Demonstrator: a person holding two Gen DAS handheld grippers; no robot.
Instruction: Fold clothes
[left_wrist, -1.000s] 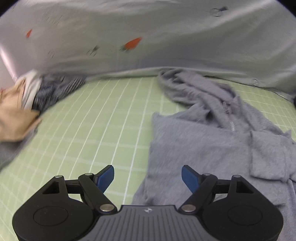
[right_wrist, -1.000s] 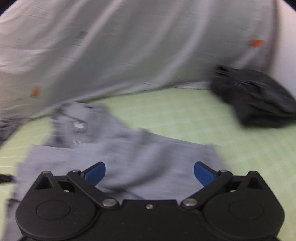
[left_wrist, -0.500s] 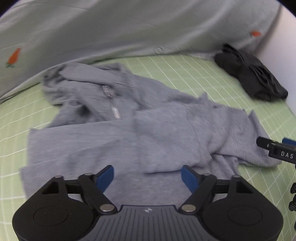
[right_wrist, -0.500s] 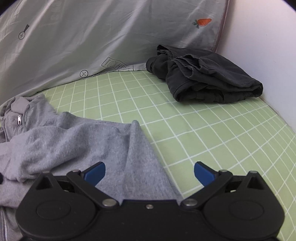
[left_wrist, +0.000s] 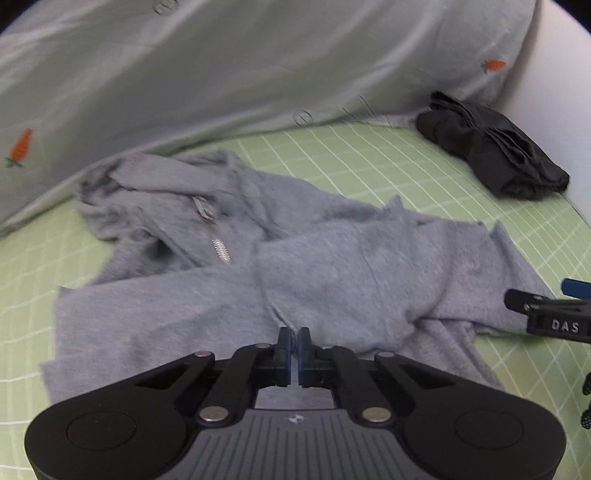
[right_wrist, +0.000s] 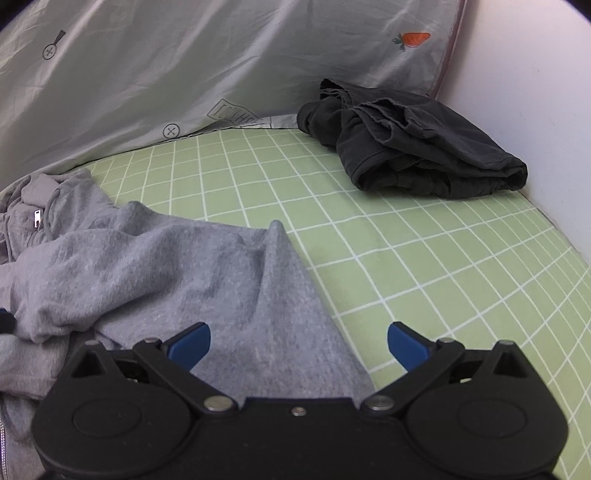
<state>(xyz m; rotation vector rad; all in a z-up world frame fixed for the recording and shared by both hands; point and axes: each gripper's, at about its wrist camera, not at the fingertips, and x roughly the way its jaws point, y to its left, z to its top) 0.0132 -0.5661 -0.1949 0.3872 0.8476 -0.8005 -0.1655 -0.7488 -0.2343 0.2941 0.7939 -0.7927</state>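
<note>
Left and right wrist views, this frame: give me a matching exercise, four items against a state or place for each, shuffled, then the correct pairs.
Items
1. left gripper
2. right gripper
3. grey zip hoodie
4. dark garment

States or places
A. bunched by the white wall
B. spread crumpled on the green checked sheet
C. open above the hoodie's edge
D. shut, pinching grey fabric

Pairs: 1-D, 2-C, 3-B, 4-A

Bed under light green sheet (right_wrist: 424, 258) with white grid lines; grey quilt (right_wrist: 221, 55) with carrot prints heaped across upper frame; plain pale wall (right_wrist: 535, 92) at right edge; soft even light
</note>
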